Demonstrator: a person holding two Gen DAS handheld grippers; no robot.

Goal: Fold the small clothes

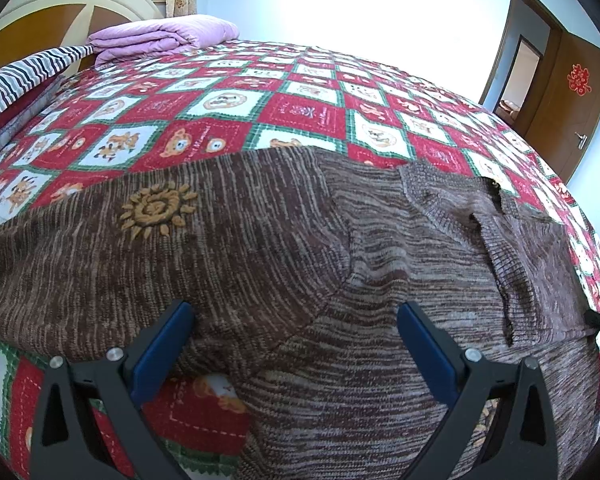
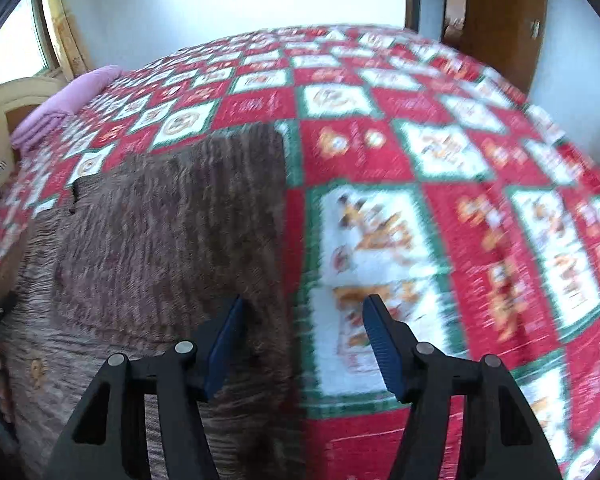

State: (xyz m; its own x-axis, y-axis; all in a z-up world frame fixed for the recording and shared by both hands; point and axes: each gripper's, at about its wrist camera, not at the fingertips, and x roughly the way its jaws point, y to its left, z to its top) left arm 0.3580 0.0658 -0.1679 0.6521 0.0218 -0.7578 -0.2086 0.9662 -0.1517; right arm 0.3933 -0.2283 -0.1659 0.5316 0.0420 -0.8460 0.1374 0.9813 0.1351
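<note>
- Sweater (image 1: 260,248): brown marled knit, spread flat on the bed directly ahead of and beneath the left gripper (image 1: 294,312); in the right wrist view it (image 2: 172,216) lies ahead and to the left of the right gripper (image 2: 302,306).
- Sun motif (image 1: 156,210): ochre embroidery on the sweater's body, ahead and to the left of the left gripper.
- Folded part (image 1: 440,216): a section of the knit lies doubled over the body, ahead and to the right of the left gripper; its ribbed edge faces away from the camera.
- Left gripper: jaws stand wide apart, released; the blue pads (image 1: 162,350) sit just above the knit with nothing clamped between them.
- Right gripper: jaws parted, released, nothing between them; the left pad (image 2: 226,346) is over the sweater's edge, the right pad over bare quilt. This view is blurred.
- Quilt (image 1: 308,112): red, white and green patchwork with cartoon figures, covering the bed under the sweater and extending beyond both grippers.
- Lilac blanket (image 1: 164,38): folded, at the far left end of the bed, beside a cream headboard (image 1: 60,4).
- Striped cloth (image 1: 24,76): far left of the left gripper, at the bed's edge.
- Brown door (image 1: 568,96): far right, bearing a red paper ornament (image 1: 579,79).
</note>
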